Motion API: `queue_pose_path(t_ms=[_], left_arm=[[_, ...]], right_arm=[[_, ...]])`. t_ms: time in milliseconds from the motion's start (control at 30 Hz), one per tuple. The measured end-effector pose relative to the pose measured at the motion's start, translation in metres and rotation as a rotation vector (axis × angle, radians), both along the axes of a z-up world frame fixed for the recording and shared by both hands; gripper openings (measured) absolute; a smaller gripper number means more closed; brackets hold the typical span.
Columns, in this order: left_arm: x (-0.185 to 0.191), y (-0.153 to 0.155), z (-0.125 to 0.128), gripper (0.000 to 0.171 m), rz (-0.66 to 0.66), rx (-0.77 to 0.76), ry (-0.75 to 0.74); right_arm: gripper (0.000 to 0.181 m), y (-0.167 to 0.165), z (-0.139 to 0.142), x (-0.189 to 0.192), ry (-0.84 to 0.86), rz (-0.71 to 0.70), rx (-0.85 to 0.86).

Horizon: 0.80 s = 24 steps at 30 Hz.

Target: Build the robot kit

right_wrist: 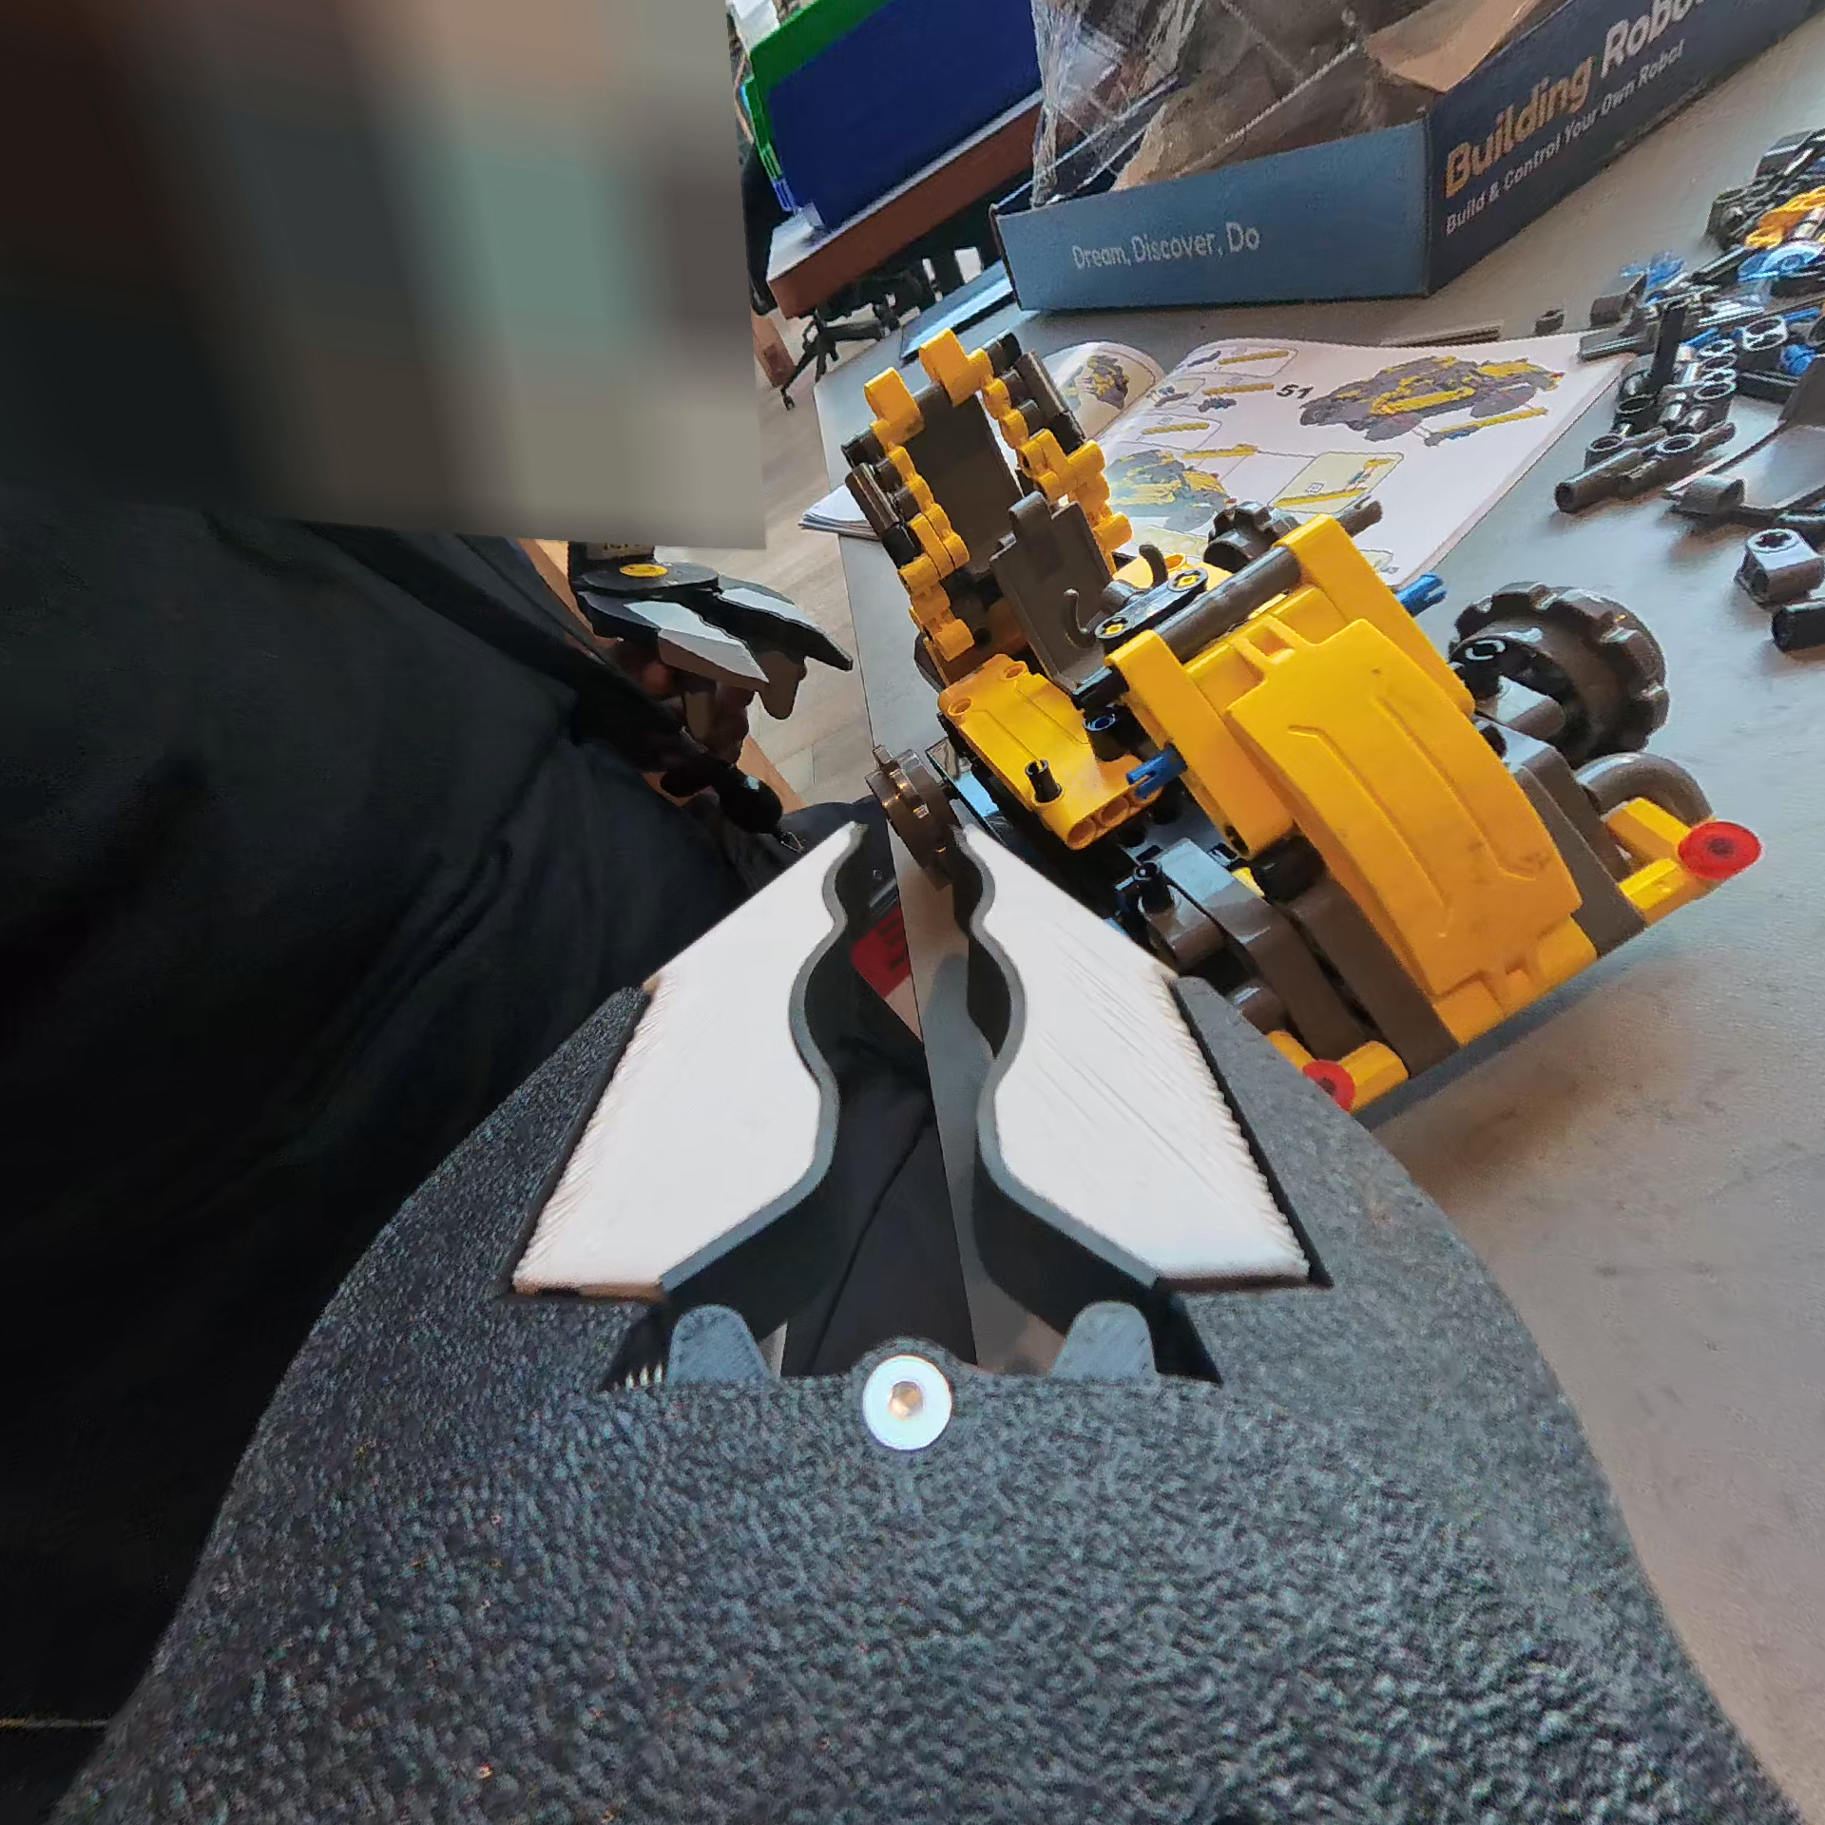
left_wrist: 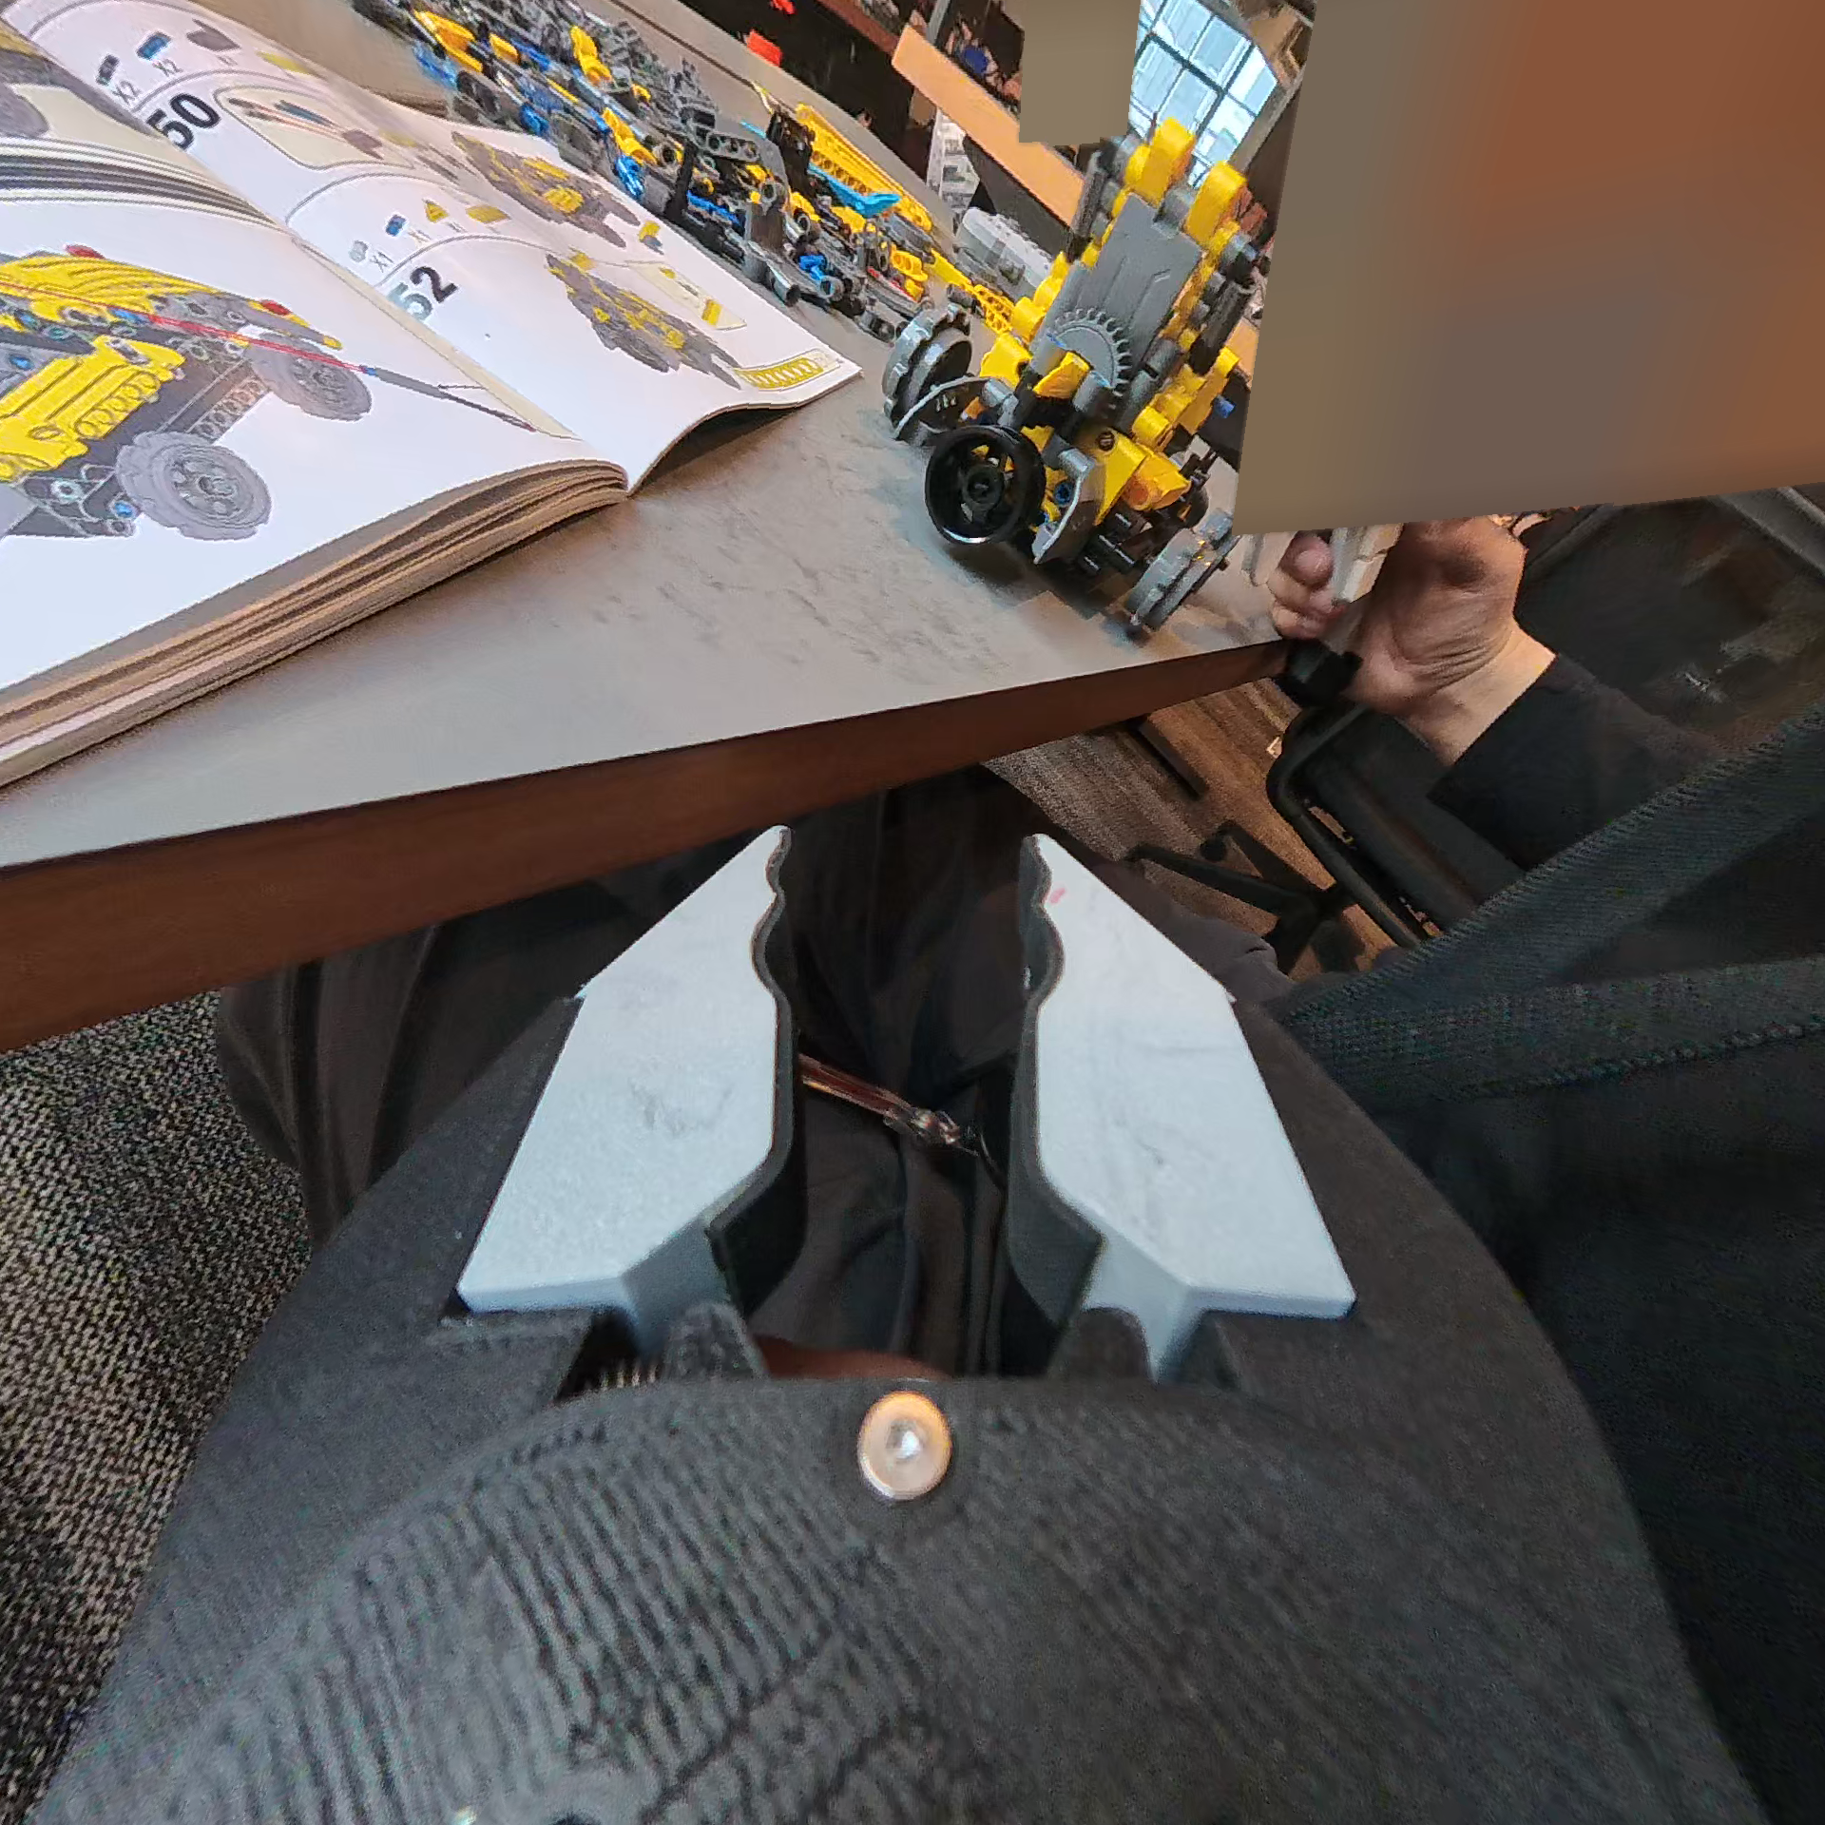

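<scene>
A partly built yellow and grey brick vehicle (left_wrist: 1106, 395) stands at the table's near corner; in the right wrist view it (right_wrist: 1313, 770) fills the middle. My right gripper (right_wrist: 916, 834) is open by a narrow gap at the table edge, its tips on either side of a dark grey gear (right_wrist: 911, 805) on the vehicle's side. My left gripper (left_wrist: 904, 849) is open and empty below the table edge (left_wrist: 593, 790), over a person's dark-clothed lap. It also shows in the right wrist view (right_wrist: 780, 672), left of the vehicle.
An open instruction booklet (left_wrist: 296, 395) lies on the grey table (left_wrist: 691, 612), with many loose yellow, blue and grey parts (left_wrist: 691, 168) behind it. A blue cardboard box (right_wrist: 1234, 237) stands at the back. A hand (left_wrist: 1422, 632) is at the table corner. A chair base (left_wrist: 1333, 839) stands on the floor. Across from one pair of fingers to the other is roughly 25 cm.
</scene>
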<state>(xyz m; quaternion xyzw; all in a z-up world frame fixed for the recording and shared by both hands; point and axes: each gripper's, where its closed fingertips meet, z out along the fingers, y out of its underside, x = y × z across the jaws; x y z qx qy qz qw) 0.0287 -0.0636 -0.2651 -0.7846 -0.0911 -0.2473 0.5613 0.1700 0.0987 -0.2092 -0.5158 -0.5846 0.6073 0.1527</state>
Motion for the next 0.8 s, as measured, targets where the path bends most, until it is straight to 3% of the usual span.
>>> queue_pose_path(t_ms=[800], left_arm=[[-0.0048,-0.0022,0.004,0.041,0.026,0.004,0.013]], right_arm=[[0.01,0.0046,0.0036,-0.0016,0.021,-0.029,-0.007]])
